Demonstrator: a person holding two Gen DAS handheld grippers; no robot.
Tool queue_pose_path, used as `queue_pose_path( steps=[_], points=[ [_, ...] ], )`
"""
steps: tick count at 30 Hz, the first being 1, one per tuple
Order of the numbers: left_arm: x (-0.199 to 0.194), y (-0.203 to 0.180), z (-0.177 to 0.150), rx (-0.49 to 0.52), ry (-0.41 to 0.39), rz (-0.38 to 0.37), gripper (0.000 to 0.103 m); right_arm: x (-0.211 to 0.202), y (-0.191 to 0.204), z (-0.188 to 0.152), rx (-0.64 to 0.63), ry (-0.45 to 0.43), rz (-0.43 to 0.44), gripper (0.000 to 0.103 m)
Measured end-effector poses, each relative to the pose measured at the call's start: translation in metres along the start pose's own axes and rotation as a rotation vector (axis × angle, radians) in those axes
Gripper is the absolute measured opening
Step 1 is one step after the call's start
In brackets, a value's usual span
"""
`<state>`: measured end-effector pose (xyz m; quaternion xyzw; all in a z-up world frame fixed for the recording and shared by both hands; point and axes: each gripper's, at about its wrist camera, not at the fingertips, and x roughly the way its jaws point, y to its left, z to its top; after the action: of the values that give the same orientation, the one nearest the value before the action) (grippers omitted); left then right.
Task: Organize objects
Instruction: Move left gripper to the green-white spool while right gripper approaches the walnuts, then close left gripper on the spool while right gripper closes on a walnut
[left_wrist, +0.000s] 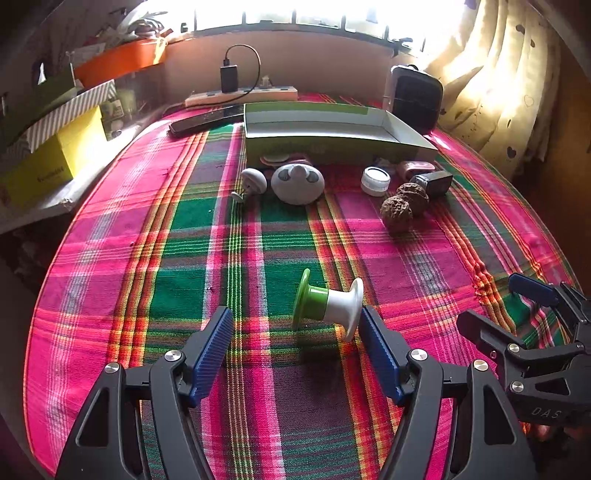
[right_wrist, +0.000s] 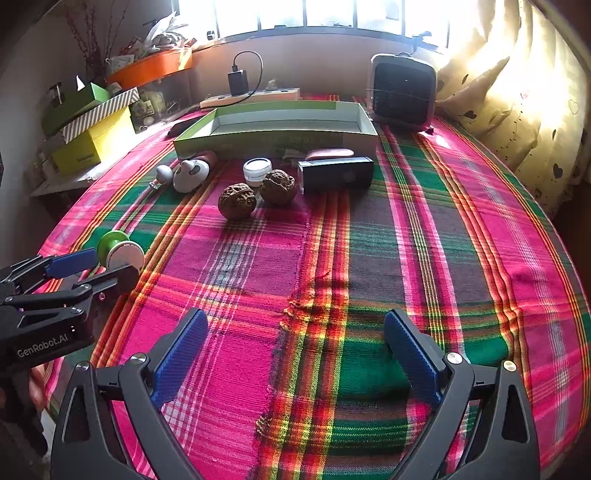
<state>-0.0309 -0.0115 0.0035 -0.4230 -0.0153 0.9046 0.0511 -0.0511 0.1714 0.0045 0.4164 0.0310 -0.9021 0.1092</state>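
A green and white spool (left_wrist: 327, 305) lies on its side on the plaid cloth, just ahead of my open left gripper (left_wrist: 297, 343); its white end is close to the right pad (left_wrist: 378, 350). It also shows in the right wrist view (right_wrist: 120, 250). My right gripper (right_wrist: 295, 354) is open and empty over bare cloth. An open green tray box (left_wrist: 332, 146) stands at the back. In front of it lie a grey-white mouse-like object (left_wrist: 297, 183), a small white knob (left_wrist: 254, 180), a white jar (left_wrist: 375, 180), two walnuts (left_wrist: 404, 205) and a black box (left_wrist: 436, 183).
A black speaker-like box (right_wrist: 403, 90) stands at the back right by the curtain (right_wrist: 517, 110). A power strip with a charger (left_wrist: 240, 92) and a dark remote (left_wrist: 203, 122) lie behind the tray. Yellow and striped boxes (left_wrist: 55, 147) sit on a shelf at left.
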Motion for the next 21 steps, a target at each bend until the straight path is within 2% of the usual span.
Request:
queue_pose_path(
  steps=[6,12,19,21],
  points=[
    [0.005,0.004,0.006,0.007,-0.005,-0.001,0.066,0.006,0.004,0.012,-0.024,0.007,0.019,0.097],
    [0.009,0.007,0.014,0.008,-0.002,-0.007,0.052,0.012,0.009,0.025,-0.045,0.001,0.035,0.097],
    [0.013,0.012,0.021,0.009,0.007,-0.013,0.030,0.018,0.001,0.039,-0.021,0.001,0.031,0.096],
    [0.015,0.011,0.023,0.014,0.007,-0.015,0.030,0.019,-0.004,0.041,-0.004,-0.001,0.029,0.096]
  ],
)
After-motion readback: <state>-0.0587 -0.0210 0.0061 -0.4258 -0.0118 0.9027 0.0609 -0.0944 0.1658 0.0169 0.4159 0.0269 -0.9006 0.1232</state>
